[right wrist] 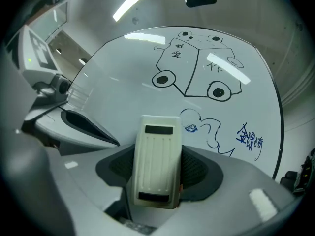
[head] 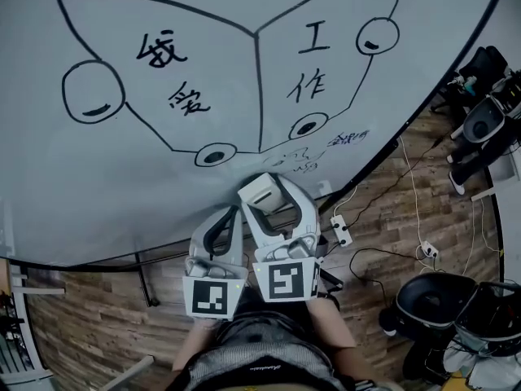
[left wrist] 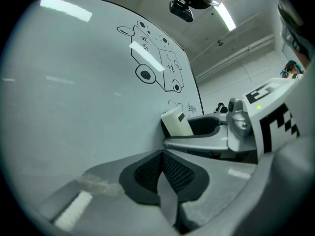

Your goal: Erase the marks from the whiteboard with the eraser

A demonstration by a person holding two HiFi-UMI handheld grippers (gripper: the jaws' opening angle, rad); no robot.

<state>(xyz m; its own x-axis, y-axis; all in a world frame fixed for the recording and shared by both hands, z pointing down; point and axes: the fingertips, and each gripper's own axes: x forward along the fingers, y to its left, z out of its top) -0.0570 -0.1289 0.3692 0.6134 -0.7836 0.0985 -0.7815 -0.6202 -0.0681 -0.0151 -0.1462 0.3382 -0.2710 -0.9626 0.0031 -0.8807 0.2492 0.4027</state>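
Note:
A large whiteboard (head: pixel 49 186) carries a black drawing of a boxy car with characters (head: pixel 171 51) and wheels, plus small blue scribbles (head: pixel 346 139) near its lower edge. In the right gripper view the blue marks (right wrist: pixel 249 140) sit just beyond the jaws. My right gripper (head: pixel 262 194) is shut on a white eraser (right wrist: pixel 156 159), which also shows as the eraser (head: pixel 260 191) in the head view, held just below the scribbles. My left gripper (head: pixel 224 222) hangs beside it, shut with nothing between its pads (left wrist: pixel 172 173). From the left gripper view the eraser (left wrist: pixel 176 121) is seen edge-on.
Below the board lies a wooden floor (head: pixel 391 210) with a power strip (head: pixel 341 230) and trailing cables. A black bin (head: pixel 431 304) and chair bases stand at the right. A board stand leg (head: pixel 145 279) shows at the lower left.

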